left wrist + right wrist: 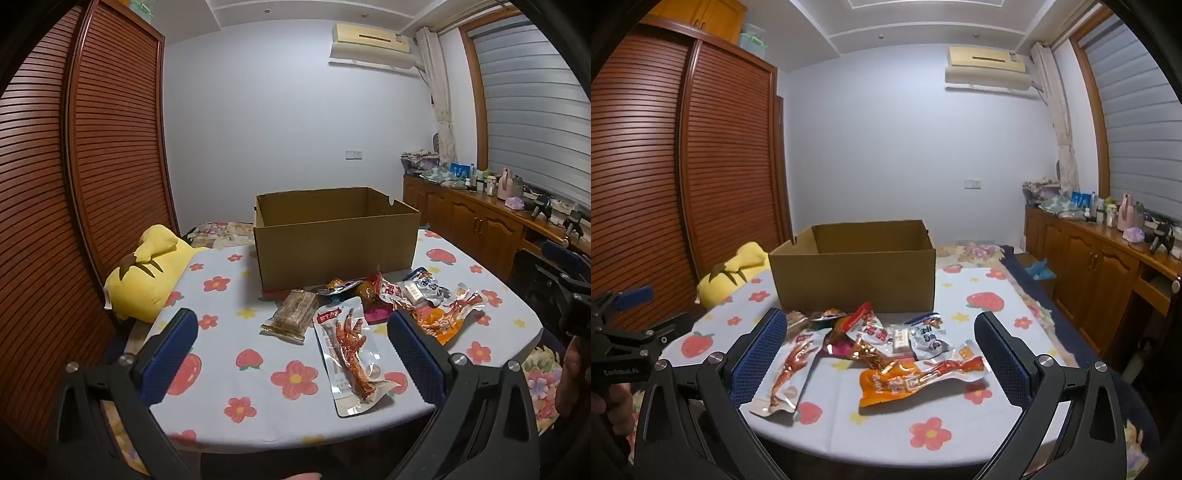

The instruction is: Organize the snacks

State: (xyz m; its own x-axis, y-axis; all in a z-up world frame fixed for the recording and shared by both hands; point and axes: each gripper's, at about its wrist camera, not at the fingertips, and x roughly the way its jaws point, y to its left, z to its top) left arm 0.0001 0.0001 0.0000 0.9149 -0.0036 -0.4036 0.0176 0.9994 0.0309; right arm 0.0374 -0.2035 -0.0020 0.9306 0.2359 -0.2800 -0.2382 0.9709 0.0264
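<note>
An open brown cardboard box (pixel 334 242) (pixel 855 275) stands at the back of a table with a flowered cloth (pixel 258 402) (pixel 960 417). In front of it lies a loose heap of snack packets. A clear chicken-foot packet (pixel 351 360) (pixel 786 373) lies nearest, beside a brown biscuit packet (pixel 291 314). An orange packet (pixel 439 321) (pixel 905 378) and a white-and-blue packet (pixel 424 290) (pixel 925 338) lie to the right. My left gripper (pixel 291 334) hovers open above the chicken-foot packet, holding nothing. My right gripper (pixel 881 334) hovers open before the heap, also with nothing in it.
A yellow plush toy (pixel 147 273) (pixel 735 269) lies at the table's left edge against a slatted wooden wardrobe (pixel 92 166). A wooden sideboard (pixel 1100 266) crowded with bottles runs along the right wall. The other gripper shows at each view's side edge.
</note>
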